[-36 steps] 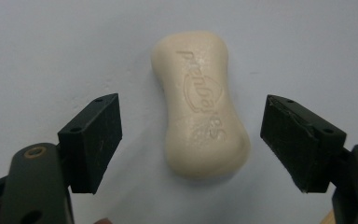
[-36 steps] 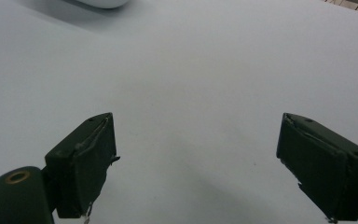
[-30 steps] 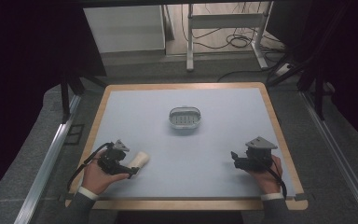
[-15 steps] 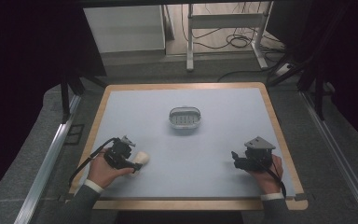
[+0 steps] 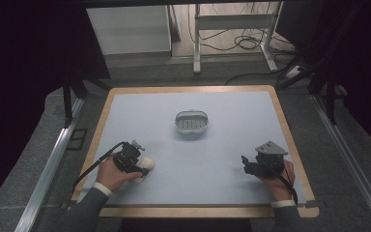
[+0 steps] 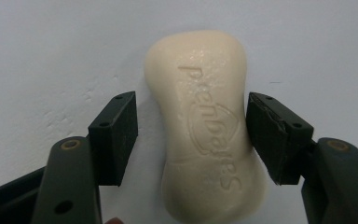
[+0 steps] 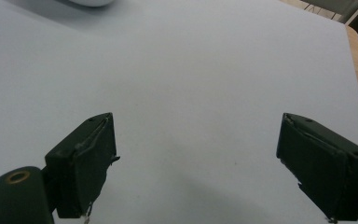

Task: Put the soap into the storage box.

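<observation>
A cream bar of soap with embossed lettering lies flat on the pale blue mat near the front left. My left gripper straddles it, and its jaws have just been closing around it. The right pad is at the bar's edge, while a gap remains at the left pad. In the high view the soap pokes out past the left gripper. My right gripper rests at the front right, open over bare mat.
A small white slotted soap dish stands at the middle of the mat; its rim shows at the top of the right gripper view. A wooden frame borders the mat. Metal rails run along both sides.
My left gripper has slid toward the soap and now has it between its jaws, which have narrowed. The right hand has stayed still.
</observation>
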The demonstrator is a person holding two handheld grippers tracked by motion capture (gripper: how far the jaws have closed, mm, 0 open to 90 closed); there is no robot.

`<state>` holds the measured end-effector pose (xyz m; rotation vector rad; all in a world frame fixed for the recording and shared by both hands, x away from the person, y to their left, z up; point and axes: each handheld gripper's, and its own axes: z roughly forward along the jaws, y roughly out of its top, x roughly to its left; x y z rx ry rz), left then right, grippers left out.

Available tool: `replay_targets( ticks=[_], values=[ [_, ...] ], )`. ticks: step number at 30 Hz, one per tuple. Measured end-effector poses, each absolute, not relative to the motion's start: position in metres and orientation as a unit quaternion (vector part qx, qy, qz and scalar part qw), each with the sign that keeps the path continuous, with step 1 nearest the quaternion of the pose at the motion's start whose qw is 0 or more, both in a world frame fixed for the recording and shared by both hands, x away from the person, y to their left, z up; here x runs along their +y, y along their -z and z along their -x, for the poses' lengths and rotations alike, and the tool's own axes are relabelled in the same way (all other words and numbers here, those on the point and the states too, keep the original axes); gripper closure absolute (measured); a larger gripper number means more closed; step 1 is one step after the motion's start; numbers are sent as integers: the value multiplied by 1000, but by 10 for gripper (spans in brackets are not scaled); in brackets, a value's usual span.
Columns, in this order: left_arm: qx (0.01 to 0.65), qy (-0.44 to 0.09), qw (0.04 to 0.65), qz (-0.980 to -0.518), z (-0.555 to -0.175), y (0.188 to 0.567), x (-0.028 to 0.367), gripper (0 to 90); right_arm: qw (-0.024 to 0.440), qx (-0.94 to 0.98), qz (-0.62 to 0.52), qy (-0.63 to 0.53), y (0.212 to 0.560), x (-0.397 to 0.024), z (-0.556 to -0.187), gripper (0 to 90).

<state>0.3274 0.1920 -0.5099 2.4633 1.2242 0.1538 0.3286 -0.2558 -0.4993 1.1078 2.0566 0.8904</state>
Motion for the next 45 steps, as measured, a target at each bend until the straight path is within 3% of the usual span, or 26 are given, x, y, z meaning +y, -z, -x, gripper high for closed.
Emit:
replay_targets(
  ticks=[5, 11, 45],
  values=[
    [439, -50, 186, -877, -329, 513, 190, 373, 319, 779, -421, -338, 499, -257, -328, 116],
    [444, -55, 183, -875, -330, 514, 188, 475, 323, 778, -424, -333, 499, -257, -328, 116],
    [420, -58, 209, -881, -329, 492, 200, 498, 326, 781, -421, -326, 502, -255, -329, 116]
  ],
)
